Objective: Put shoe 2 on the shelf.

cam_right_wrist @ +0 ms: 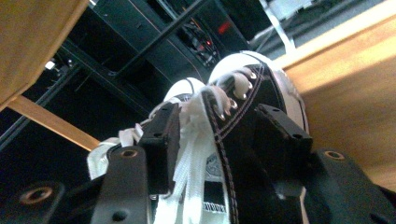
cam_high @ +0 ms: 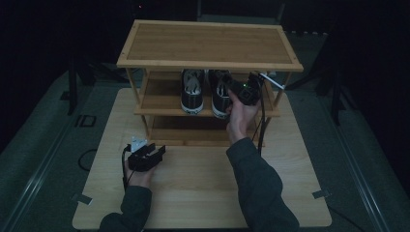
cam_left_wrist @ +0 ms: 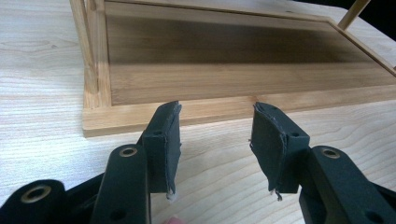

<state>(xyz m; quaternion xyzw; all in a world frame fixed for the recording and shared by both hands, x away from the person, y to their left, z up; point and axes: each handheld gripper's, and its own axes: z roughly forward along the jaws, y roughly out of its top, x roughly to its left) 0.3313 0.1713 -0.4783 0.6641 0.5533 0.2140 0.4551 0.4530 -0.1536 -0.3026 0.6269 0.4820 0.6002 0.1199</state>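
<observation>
Grippers [cam_high: 157,153]: two; shoes [cam_high: 192,92]: two.

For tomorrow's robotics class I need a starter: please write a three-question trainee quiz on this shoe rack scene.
1. True or false: the left claw is open.
2. Which tier of the three-tier wooden shoe rack holds the pair of black canvas sneakers with white laces? A top, B middle, C bottom
3. Fill in: the right claw sits around one sneaker's ____ side.

Key: 1 true; 2 B; 3 laced
</observation>
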